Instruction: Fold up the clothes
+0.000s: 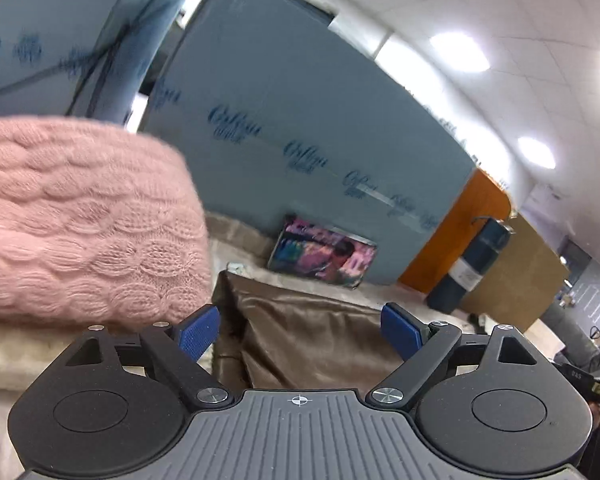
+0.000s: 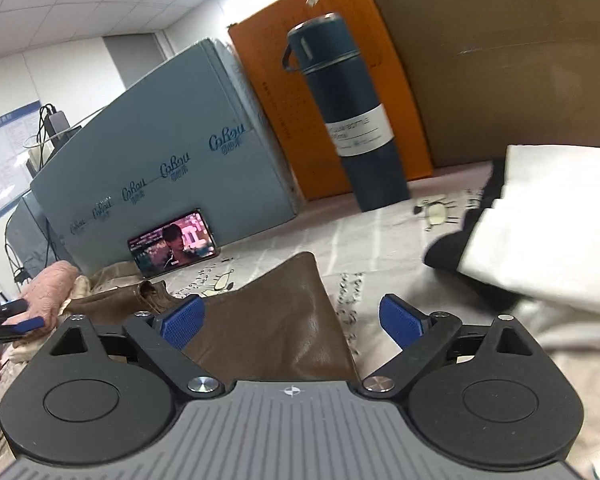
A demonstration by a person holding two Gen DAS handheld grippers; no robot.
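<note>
A brown satin garment (image 1: 308, 340) lies on the bed in front of my left gripper (image 1: 300, 330), which is open and empty just above it. A pink knitted sweater (image 1: 80, 220) bulks at the left, close to the left finger. In the right wrist view the same brown garment (image 2: 276, 320) lies flat under my right gripper (image 2: 292, 320), also open and empty. The pink sweater (image 2: 48, 288) sits at the far left there, with the left gripper's blue fingers (image 2: 24, 325) beside it. A white and black folded pile (image 2: 540, 240) lies at the right.
A dark blue flask (image 2: 352, 120) stands at the back by an orange box (image 2: 320, 80) and a brown carton (image 2: 500, 60). A phone (image 2: 174, 242) playing video leans on a grey-blue box (image 2: 160, 140). The patterned sheet (image 2: 380, 240) covers the bed.
</note>
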